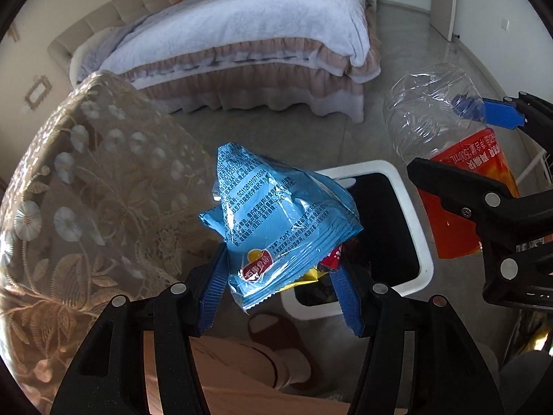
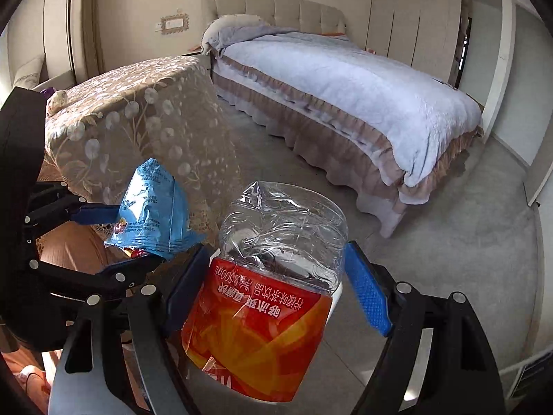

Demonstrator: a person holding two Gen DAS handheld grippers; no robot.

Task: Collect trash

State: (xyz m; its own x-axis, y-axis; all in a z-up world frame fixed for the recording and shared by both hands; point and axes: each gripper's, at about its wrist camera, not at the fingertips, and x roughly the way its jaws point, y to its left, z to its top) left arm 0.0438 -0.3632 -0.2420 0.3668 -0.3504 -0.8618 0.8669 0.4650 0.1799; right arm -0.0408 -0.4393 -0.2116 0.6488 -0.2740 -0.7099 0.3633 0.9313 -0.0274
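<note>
My left gripper (image 1: 281,285) is shut on a crumpled blue snack bag (image 1: 276,224), held above a white-rimmed trash bin (image 1: 408,193) with a black liner. The bag also shows in the right wrist view (image 2: 152,218), with the left gripper (image 2: 114,238) beside it. In the right wrist view my right gripper (image 2: 276,288) has its blue fingers (image 2: 368,290) spread wide around a crushed clear plastic bottle (image 2: 273,276) with an orange label; the right pad stands apart from the bottle. In the left wrist view the bottle (image 1: 446,159) hangs right of the bin, between the right gripper's fingers (image 1: 497,114).
A table with a lace floral cloth (image 1: 86,190) stands left, also in the right wrist view (image 2: 145,121). A bed (image 1: 242,41) with a pale blue cover fills the back. A slipper (image 1: 276,339) lies on the grey floor below the bin.
</note>
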